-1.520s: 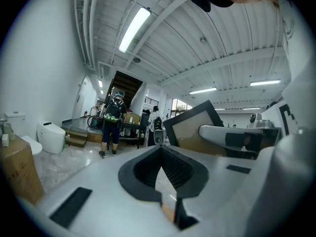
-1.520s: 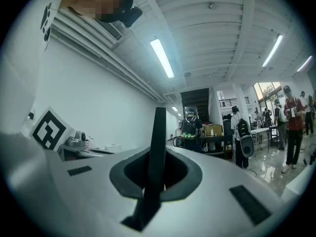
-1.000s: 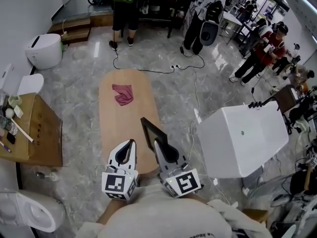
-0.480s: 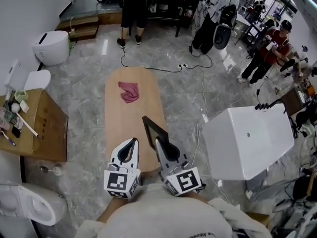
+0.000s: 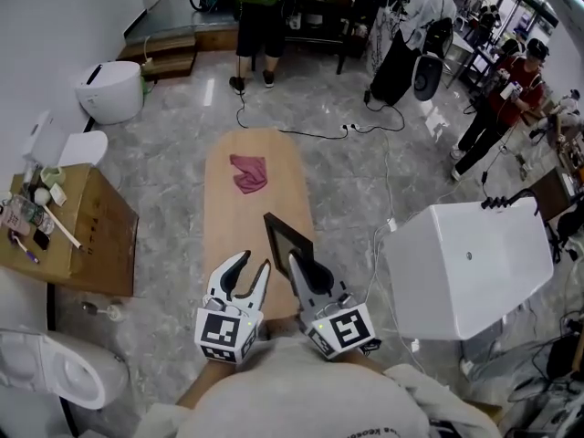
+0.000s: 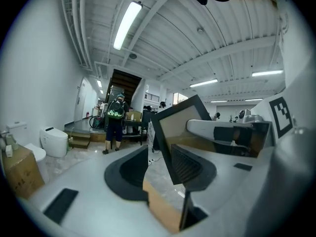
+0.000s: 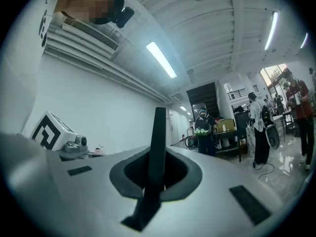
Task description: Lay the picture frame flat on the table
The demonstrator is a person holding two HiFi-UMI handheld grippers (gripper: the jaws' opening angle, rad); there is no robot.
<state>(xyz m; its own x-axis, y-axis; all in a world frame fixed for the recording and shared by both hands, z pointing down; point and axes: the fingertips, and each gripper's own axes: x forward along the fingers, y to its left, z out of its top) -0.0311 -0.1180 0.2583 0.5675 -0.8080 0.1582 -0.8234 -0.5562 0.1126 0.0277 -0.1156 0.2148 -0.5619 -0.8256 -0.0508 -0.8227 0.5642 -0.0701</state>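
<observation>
Just opened wide: the left tool (image 5: 255, 261), with nothing between its jaws. Shut tight on the picture frame (image 5: 290, 240): the right tool (image 5: 297, 263). Held up on edge at the near end of the desk (image 5: 237, 217), not flat yet. Looks like getting ready to help tip it down. Counted: two tools, one frame, one pink cloth (image 5: 249, 172) near the far end.

Grey marble floor (image 5: 164, 167), white wall (image 5: 55, 26)
</observation>
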